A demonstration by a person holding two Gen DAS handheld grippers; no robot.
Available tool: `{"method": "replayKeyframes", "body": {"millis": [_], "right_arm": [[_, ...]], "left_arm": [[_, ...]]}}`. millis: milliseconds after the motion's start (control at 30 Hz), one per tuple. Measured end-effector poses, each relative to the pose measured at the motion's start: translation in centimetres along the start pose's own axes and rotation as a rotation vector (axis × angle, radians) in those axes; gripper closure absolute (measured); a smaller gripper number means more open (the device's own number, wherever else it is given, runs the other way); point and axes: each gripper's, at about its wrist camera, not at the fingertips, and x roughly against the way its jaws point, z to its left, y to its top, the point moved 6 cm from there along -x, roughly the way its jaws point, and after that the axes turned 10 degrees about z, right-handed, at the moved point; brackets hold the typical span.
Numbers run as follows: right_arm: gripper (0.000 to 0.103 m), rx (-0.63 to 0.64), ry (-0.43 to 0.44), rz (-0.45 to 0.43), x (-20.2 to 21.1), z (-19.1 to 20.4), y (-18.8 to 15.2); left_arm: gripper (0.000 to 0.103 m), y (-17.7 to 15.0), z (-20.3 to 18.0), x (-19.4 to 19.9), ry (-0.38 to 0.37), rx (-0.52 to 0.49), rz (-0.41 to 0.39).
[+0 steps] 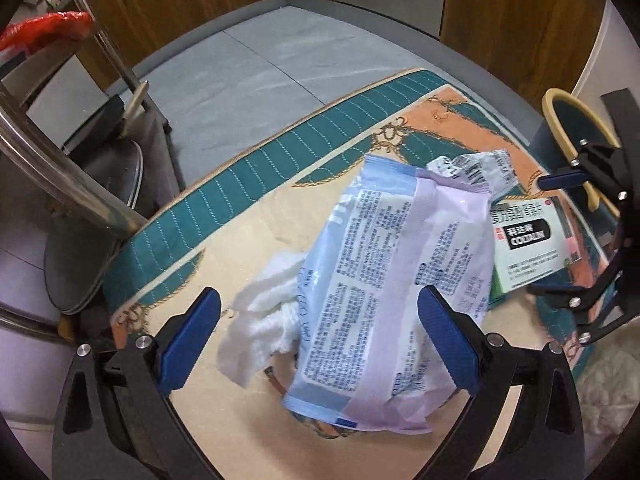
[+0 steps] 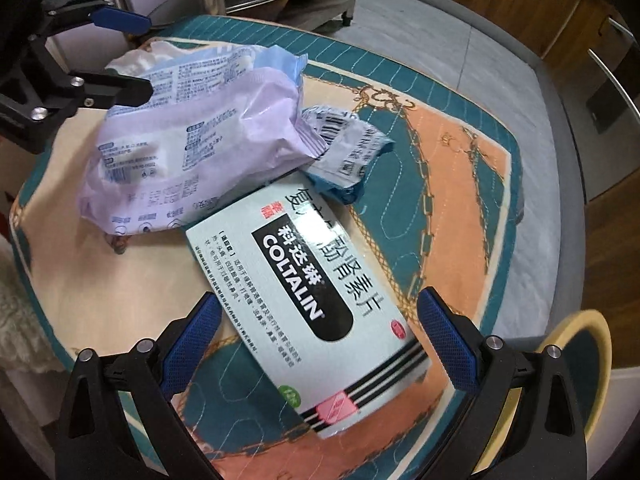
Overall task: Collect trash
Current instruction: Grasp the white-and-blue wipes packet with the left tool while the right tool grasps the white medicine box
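A crumpled lilac and blue wrapper (image 1: 384, 280) lies on the patterned cloth (image 1: 224, 208), with white tissue (image 1: 264, 320) at its left side. My left gripper (image 1: 318, 344) is open, its jaws on either side of the wrapper's near end. A pale green Coltalin box (image 2: 308, 300) lies on the cloth (image 2: 460, 184) beside the wrapper (image 2: 192, 128). My right gripper (image 2: 318, 344) is open, its jaws on either side of the box. A small crumpled barcode packet (image 2: 344, 148) lies past the box. The box (image 1: 528, 244) and packet (image 1: 476, 168) also show in the left wrist view.
A steel rack with a pan (image 1: 100, 184) stands left of the cloth. A dark round stool with a cream rim (image 2: 580, 360) sits at the right. Grey floor mat (image 1: 256, 80) and wooden cabinets (image 1: 520, 4) lie beyond. A red bag (image 1: 48, 28) is at far left.
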Motion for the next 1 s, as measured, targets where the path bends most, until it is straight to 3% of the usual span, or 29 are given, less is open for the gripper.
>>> {"method": "replayKeyframes", "body": {"millis": [167,367,600,633,700,833,900,1000], "right_arm": [[0.006,0.029,-0.004,0.045,-1.4,0.0,-0.1],[0.021,0.03,0.006,0.04,-0.5,-0.2,-0.3],[0.025,0.02,0.03,0.017,0.7,-0.1,0.2],[0.025,0.025,0.026,0.02,0.7,0.0,0.1],[0.025,0.031,0.023,0.024,0.7,0.1,0.1],[0.025,0.041,0.016,0.038,0.5,0.1,0.0],[0.025,0.04,0.01,0.05,0.3,-0.2,-0.2],[0.026,0.036,0.004,0.057,0.7,-0.3,-0.5]], "left_arm": [[0.006,0.2,-0.3,0.0,-0.019,0.009,0.004],[0.006,0.0,-0.2,-0.5,-0.039,0.035,0.032],[0.01,-1.6,-0.9,-3.0,-0.122,0.059,0.175],[0.013,-1.8,-0.9,-3.3,-0.13,0.063,0.19],[0.033,-2.1,-0.9,-3.7,-0.145,0.071,0.222],[0.062,-1.7,-0.4,-2.8,-0.143,0.08,0.21],[0.088,-1.5,0.0,-1.9,-0.157,0.088,0.187],[0.096,-1.2,-0.1,-0.1,-0.183,0.074,0.151]]}}
